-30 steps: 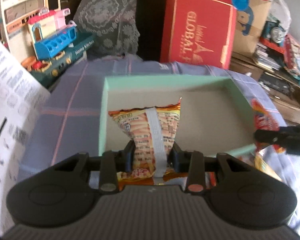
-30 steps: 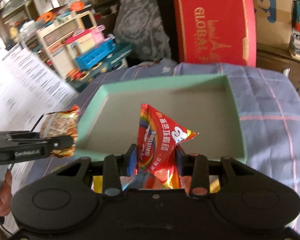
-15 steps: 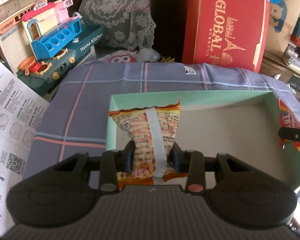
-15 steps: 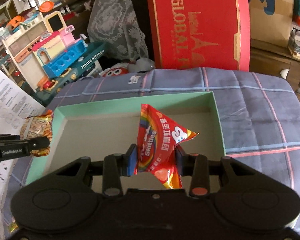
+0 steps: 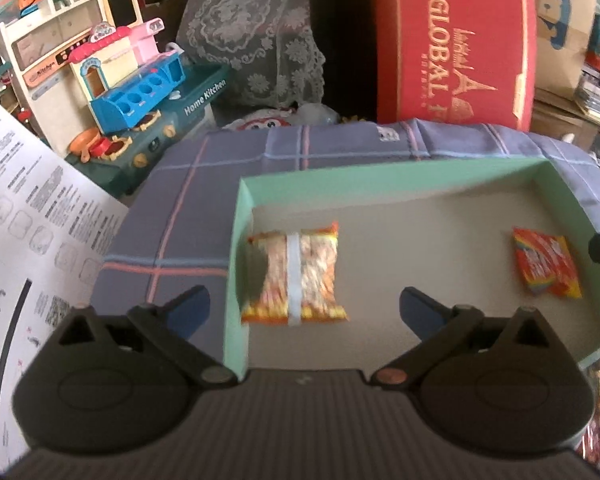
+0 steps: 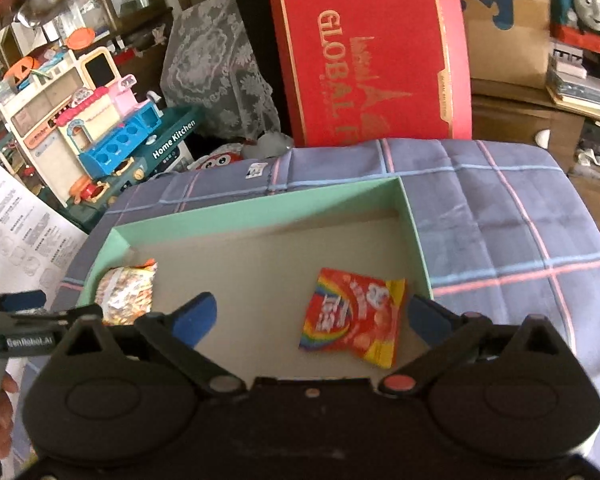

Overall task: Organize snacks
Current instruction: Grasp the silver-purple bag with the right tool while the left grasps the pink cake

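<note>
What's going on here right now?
Someone is sorting snacks into the shallow mint-green cardboard box. Both grippers have their jaws open and hold nothing. The orange noodle-snack packet lies by the box's left wall, in front of the left gripper. The red rainbow Skittles bag lies near the right wall, in front of the right gripper.

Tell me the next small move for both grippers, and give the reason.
Probably lift both back out of the green box toward remaining snacks. The left gripper and right gripper have jaws spread wide, holding nothing; the orange noodle packet and red Skittles bag already lie on the box floor, apart.
</note>
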`<state>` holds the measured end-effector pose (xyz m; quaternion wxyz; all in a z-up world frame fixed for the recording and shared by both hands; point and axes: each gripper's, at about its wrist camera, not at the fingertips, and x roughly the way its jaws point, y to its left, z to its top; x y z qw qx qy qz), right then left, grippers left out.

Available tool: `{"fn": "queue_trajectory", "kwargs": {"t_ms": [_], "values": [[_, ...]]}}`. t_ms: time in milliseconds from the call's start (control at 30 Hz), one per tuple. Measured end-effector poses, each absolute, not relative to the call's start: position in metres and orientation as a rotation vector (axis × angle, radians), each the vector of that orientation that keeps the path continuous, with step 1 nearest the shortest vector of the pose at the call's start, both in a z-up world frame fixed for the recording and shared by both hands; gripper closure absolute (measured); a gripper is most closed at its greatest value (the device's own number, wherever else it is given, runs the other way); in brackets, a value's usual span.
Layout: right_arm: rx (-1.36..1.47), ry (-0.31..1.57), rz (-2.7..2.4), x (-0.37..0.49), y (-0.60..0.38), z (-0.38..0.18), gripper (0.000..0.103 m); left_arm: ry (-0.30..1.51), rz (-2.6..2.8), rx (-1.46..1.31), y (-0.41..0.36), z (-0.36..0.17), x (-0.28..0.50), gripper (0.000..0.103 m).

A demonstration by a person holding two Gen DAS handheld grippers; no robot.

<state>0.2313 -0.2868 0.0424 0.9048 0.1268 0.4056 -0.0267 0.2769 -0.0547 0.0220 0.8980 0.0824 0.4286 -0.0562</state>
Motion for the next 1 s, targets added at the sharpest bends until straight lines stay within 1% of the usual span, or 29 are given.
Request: {"fn": "queue_trajectory", "kwargs": {"t_ms": [233, 400, 567, 800, 1000], "values": [[0.237, 0.869, -0.062, 0.185, -0.263, 0.054, 0.0, 0.909, -0.148, 0.159, -0.044, 0.022, 0.219, 0.0], [0.184, 0.827, 0.0, 0.142, -0.244, 0.061, 0.0, 0.925, -0.181, 0.158, -0.04, 0.017, 0.177, 0.0], [0.191, 0.788, 0.03, 0.098, -0.233, 0.059, 0.0, 0.954, -0.218, 0.138, -0.036, 0.006, 0.14, 0.0], [0.261, 0.899, -0.041, 0.062, -0.24, 0.038, 0.0, 1.005, -0.245, 0.104, -0.03, -0.012, 0.103, 0.0], [0.327, 0.942, -0.087, 0.028, -0.251, 0.024, 0.0, 1.036, -0.251, 0.083, -0.029, -0.023, 0.091, 0.0]]}}
